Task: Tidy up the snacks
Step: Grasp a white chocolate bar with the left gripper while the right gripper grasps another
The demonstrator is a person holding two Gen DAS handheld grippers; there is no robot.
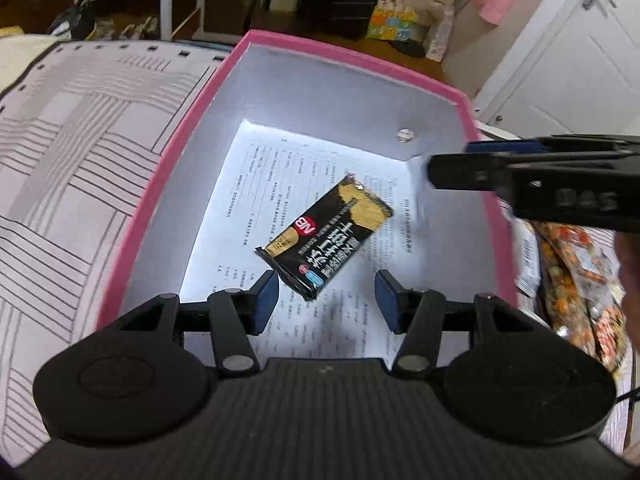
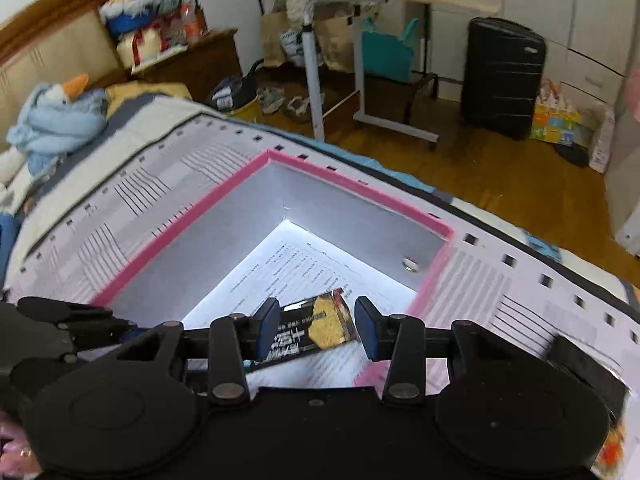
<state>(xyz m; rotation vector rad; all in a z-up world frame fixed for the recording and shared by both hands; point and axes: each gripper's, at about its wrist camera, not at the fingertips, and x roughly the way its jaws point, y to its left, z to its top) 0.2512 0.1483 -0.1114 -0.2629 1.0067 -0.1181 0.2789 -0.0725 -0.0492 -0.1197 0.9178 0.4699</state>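
A striped bedspread (image 1: 72, 168) fills the left of the left wrist view, and on it sits a pink-rimmed box (image 1: 176, 152) with grey inner walls. A printed sheet of paper (image 1: 280, 168) lines its floor. On that sheet, near the middle, lies a single black and gold snack packet (image 1: 326, 236), flat and askew. The left gripper (image 1: 326, 300) hangs above the box's near end with its blue pads spread; the packet's lower corner shows between them but neither pad touches it. To the right, the right gripper (image 1: 532, 184) reaches in over the box's right rim, seen side-on here. Its own camera shows the right gripper (image 2: 316, 326) with jaws apart and nothing pinched, the packet lying beneath the gap. Beyond the right wall, more snack bags (image 1: 580, 280) lie on the bedspread
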